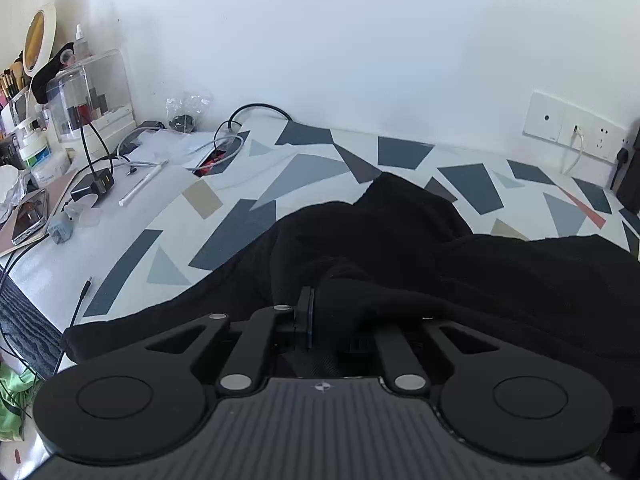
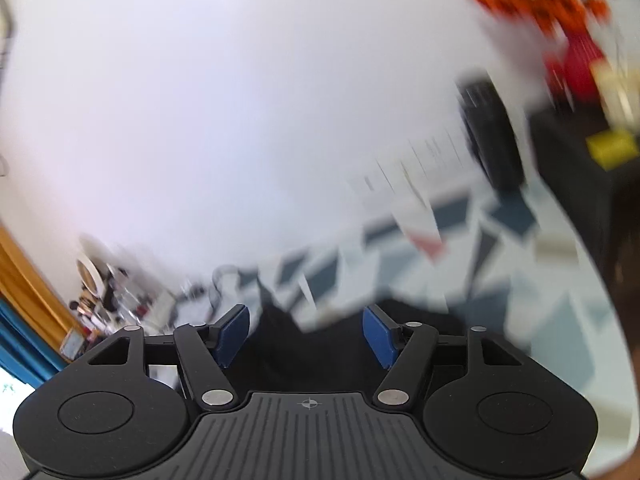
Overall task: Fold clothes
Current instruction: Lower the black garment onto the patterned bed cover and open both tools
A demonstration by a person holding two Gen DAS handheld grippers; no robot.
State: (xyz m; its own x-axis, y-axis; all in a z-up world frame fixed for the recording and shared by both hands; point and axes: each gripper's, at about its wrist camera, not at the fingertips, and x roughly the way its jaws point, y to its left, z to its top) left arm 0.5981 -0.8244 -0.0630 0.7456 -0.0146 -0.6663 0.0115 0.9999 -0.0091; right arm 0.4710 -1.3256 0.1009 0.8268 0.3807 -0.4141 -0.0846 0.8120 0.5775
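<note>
Left wrist view, left gripper (image 1: 320,312) fingers pinching a bunched fold of black garment (image 1: 400,264), garment heaped on patterned tabletop (image 1: 240,196), right wrist view blurred, right gripper (image 2: 306,334) fingers spread above garment, gripping nothing

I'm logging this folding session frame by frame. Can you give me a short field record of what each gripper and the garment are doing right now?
garment: black garment, rumpled, lying on the patterned surface
left gripper: left gripper shut on a bunched fold of the garment
right gripper: right gripper open, blue pads apart, nothing between them
right view: heavily motion-blurred
clutter: charger, cables and cosmetics organizer on the left side of the left view
fold progress: not yet folded
</note>
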